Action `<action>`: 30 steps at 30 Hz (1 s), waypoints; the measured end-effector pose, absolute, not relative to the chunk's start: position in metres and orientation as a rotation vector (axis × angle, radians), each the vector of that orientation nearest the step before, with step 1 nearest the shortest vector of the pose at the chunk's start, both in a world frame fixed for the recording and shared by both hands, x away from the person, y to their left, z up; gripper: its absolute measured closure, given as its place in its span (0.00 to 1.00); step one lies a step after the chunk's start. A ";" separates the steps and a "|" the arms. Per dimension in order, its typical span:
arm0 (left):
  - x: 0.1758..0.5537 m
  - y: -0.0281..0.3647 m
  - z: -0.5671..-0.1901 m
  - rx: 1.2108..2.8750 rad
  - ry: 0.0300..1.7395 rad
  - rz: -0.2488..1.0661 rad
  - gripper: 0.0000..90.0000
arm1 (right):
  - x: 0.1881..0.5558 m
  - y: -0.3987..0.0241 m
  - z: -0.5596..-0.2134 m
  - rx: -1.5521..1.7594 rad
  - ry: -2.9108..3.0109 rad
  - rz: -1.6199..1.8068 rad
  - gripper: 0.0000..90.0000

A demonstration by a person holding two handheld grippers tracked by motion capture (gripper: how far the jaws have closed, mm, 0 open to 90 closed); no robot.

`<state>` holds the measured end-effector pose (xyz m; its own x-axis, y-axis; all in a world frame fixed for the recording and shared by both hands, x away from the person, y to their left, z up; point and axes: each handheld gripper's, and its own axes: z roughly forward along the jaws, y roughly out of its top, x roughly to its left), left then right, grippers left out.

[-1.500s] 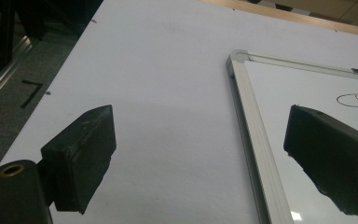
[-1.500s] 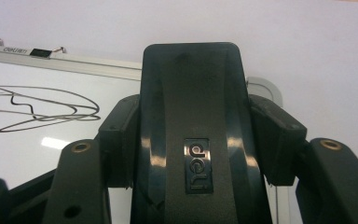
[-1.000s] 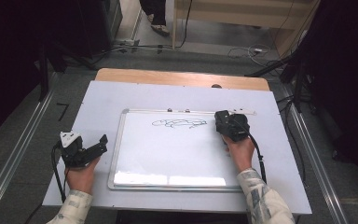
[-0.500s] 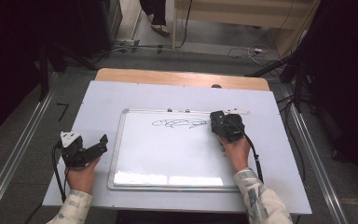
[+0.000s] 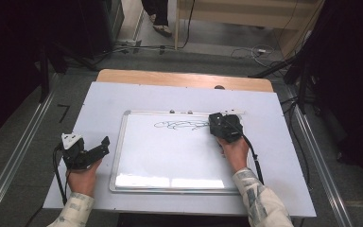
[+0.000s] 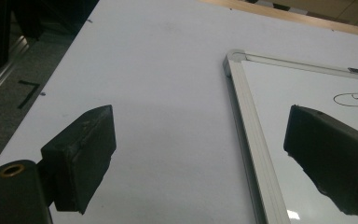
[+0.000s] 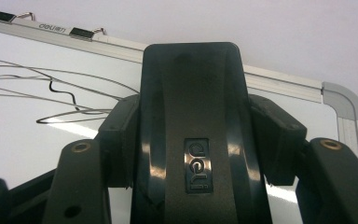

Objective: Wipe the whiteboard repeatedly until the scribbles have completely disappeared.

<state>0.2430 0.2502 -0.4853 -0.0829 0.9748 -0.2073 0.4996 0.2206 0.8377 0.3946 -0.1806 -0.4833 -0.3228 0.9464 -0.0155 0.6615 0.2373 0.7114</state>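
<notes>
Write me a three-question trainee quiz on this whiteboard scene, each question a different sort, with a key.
1. True or false: the right gripper is shut on a black eraser at the scribble's right end.
2. Multiple choice: the left gripper is A) clamped on the whiteboard frame, B) open, beside the board's left edge, holding nothing, C) holding a marker.
3. Fill in: the scribble lies near the board's ____ edge, as seen in the high view.

Key: 1 true; 2 B; 3 far (top).
</notes>
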 end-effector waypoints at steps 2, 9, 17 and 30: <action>0.243 0.250 -0.485 1.388 1.703 0.756 0.11 | 0.396 -0.181 -0.484 1.471 2.069 0.845 0.43; 0.243 0.250 -0.486 1.388 1.705 0.755 0.11 | 0.397 -0.180 -0.485 1.476 2.075 0.834 0.43; 0.243 0.250 -0.486 1.388 1.704 0.754 0.11 | 0.398 -0.179 -0.489 1.475 2.084 0.832 0.43; 0.244 0.248 -0.486 1.396 1.701 0.755 0.11 | 0.396 -0.174 -0.491 1.478 2.082 0.852 0.43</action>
<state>0.2439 0.2485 -0.4863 -0.0785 0.9759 -0.2037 0.5035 0.2152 0.8368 0.3965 -0.1736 -0.4910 -0.3273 0.9449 -0.0061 0.6694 0.2365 0.7042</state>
